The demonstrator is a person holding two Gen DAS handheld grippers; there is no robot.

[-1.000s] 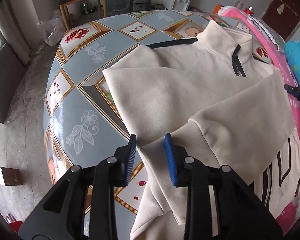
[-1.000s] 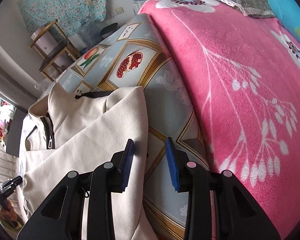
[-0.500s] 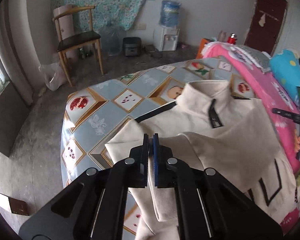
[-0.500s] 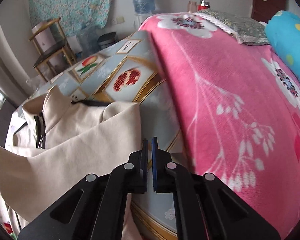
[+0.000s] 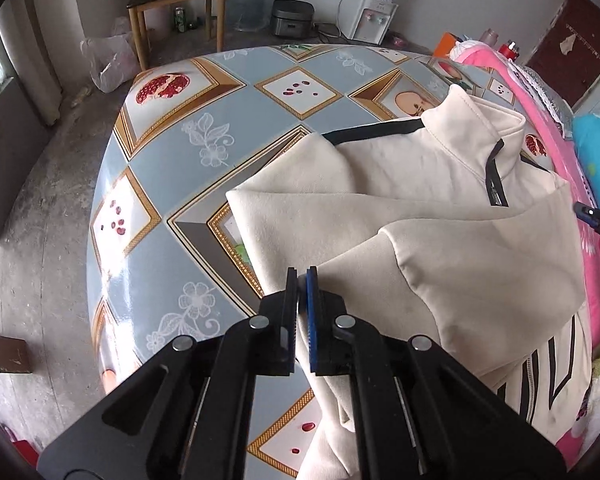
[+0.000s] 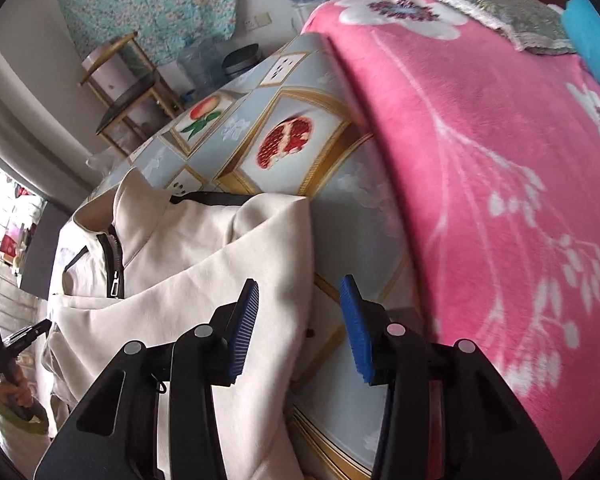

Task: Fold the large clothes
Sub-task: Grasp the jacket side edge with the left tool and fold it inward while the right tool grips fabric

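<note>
The cream jacket [image 5: 440,240] lies spread on the table [image 5: 172,184], which is covered with a blue cloth printed with fruit panels; its collar stands up toward the far side and both sleeves are folded in across the chest. The left gripper [image 5: 302,280] has its jaws pinched together on the near edge of the folded sleeve, with cream fabric running between the blue pads and hanging down below them. A second ago those jaws stood apart on either side of that same edge; half a second ago they were already clamped, with the sleeve lifted higher off the table than it is now. The right gripper [image 6: 298,304] sits above the jacket's right edge beside the pink blanket [image 6: 480,160], its jaws moderately open with nothing between them, the left pad over the cloth and the right pad over bare table. They were fully together half a second ago and have just been opening. The jacket's right side lies much as it did before.
</note>
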